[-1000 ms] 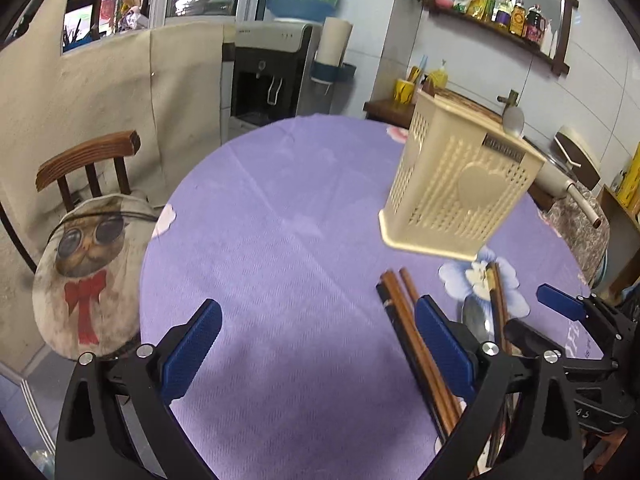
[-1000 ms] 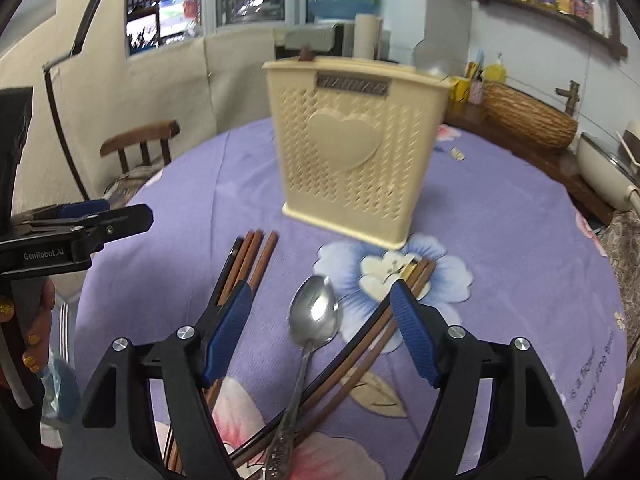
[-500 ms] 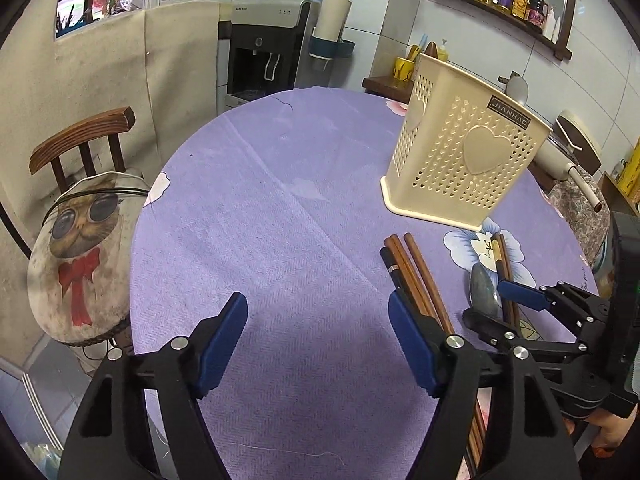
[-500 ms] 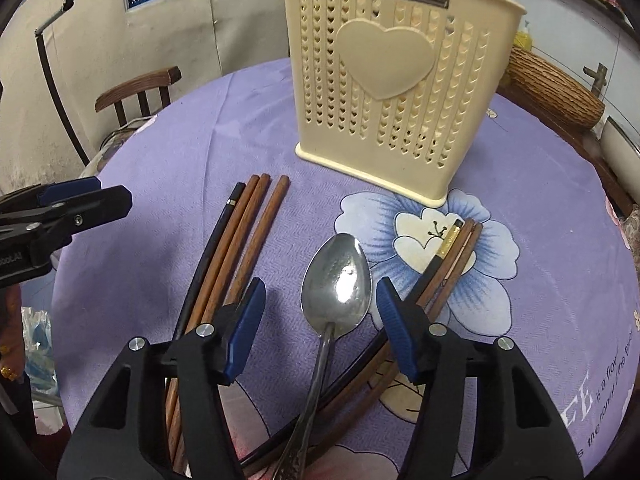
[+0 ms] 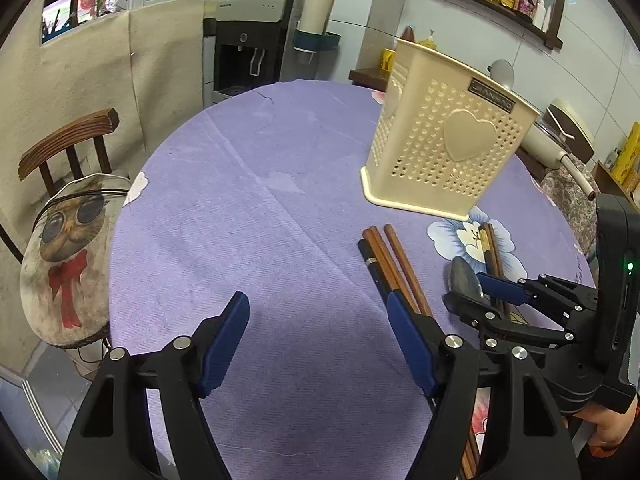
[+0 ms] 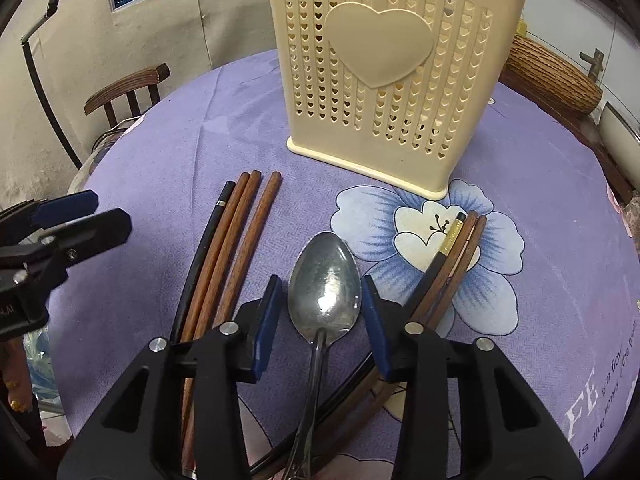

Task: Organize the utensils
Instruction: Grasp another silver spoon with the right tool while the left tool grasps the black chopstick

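A cream perforated utensil holder (image 6: 384, 80) with a heart stands upright on the purple table; it also shows in the left wrist view (image 5: 444, 144). A metal spoon (image 6: 324, 292) lies in front of it, bowl toward the holder. My right gripper (image 6: 322, 316) is open, low over the table, its jaws on either side of the spoon's bowl and apart from it. Several brown and black chopsticks (image 6: 224, 256) lie left of the spoon, and more chopsticks (image 6: 452, 264) lie to its right. My left gripper (image 5: 320, 344) is open and empty, left of the left chopsticks (image 5: 388, 264).
The round table has a purple flowered cloth (image 5: 248, 208). A wooden chair (image 5: 68, 148) with a cat cushion stands at the table's left edge. A water dispenser (image 5: 256, 44) and a counter (image 6: 556, 76) with a woven basket stand behind the table.
My right gripper has moved forward and down and narrowed around the spoon's bowl. My left gripper has drawn back and stayed open.
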{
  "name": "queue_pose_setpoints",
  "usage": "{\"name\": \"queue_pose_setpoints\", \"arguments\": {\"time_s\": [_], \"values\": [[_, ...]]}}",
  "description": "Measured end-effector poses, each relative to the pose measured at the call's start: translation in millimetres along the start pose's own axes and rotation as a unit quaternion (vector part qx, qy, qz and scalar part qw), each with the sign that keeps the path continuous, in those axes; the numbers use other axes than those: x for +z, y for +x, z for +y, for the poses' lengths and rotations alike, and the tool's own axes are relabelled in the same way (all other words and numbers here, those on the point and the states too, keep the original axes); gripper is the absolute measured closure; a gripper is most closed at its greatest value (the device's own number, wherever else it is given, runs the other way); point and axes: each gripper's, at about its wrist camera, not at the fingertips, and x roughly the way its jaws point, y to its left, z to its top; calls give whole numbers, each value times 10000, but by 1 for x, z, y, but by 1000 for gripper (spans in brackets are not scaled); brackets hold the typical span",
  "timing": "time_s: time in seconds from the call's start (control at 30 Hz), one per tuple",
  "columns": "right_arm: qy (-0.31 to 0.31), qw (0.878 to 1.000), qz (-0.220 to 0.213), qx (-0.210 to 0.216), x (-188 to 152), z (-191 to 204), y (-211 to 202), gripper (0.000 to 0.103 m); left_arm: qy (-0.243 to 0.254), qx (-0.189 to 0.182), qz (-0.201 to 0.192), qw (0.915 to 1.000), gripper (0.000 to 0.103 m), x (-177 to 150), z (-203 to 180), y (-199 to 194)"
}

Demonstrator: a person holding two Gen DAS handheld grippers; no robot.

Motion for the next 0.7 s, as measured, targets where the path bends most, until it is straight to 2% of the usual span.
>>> {"name": "queue_pose_setpoints", "arguments": {"time_s": [0.37, 0.5, 0.7], "values": [[108, 9997, -118, 160, -6, -10, -4, 65, 219, -279, 478, 9982, 52, 3, -23, 29], [141, 9996, -146, 175, -7, -11, -6, 65, 384, -93, 533, 9978, 56, 7, -27, 42], [142, 9996, -171, 165, -9, -12, -7, 65, 604, 262, 533, 9964, 56, 6, -31, 41]]}}
